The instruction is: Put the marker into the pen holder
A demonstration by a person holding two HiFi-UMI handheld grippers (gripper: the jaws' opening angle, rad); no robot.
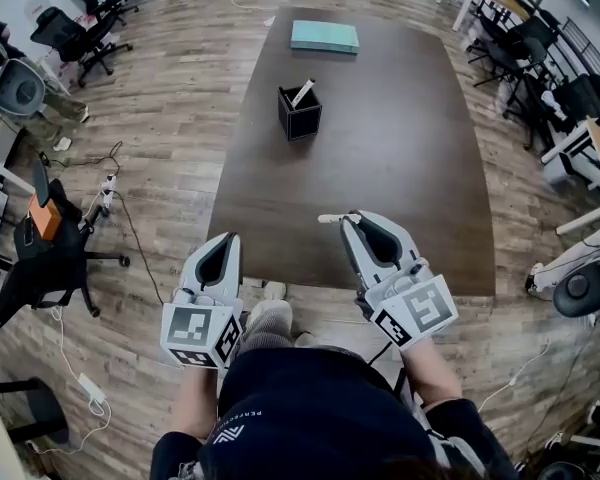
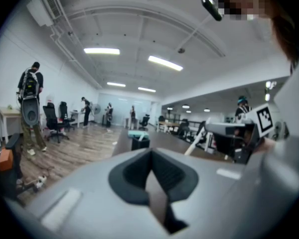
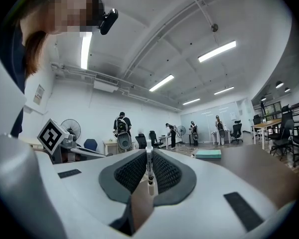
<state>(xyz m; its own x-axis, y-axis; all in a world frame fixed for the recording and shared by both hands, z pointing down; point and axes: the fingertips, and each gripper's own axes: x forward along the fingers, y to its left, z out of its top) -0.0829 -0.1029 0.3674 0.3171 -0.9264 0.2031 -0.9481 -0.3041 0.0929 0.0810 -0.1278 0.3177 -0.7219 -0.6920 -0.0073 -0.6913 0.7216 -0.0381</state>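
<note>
A black square pen holder (image 1: 299,114) stands mid-table with one white marker (image 1: 302,92) leaning in it; the left gripper view shows the holder (image 2: 139,142) far ahead. My right gripper (image 1: 350,218) hovers over the table's near edge, shut on a second white marker (image 1: 330,218). That marker sticks out to the left of the fingertips. In the right gripper view it (image 3: 149,171) stands upright between the closed jaws (image 3: 148,156). My left gripper (image 1: 230,236) is shut on nothing, just off the near edge (image 2: 150,154).
A teal book (image 1: 324,36) lies at the far end of the dark table (image 1: 400,158). Office chairs (image 1: 85,23) and floor cables (image 1: 120,203) are at the left, more chairs and desks (image 1: 570,98) at the right. People stand far off (image 3: 121,128).
</note>
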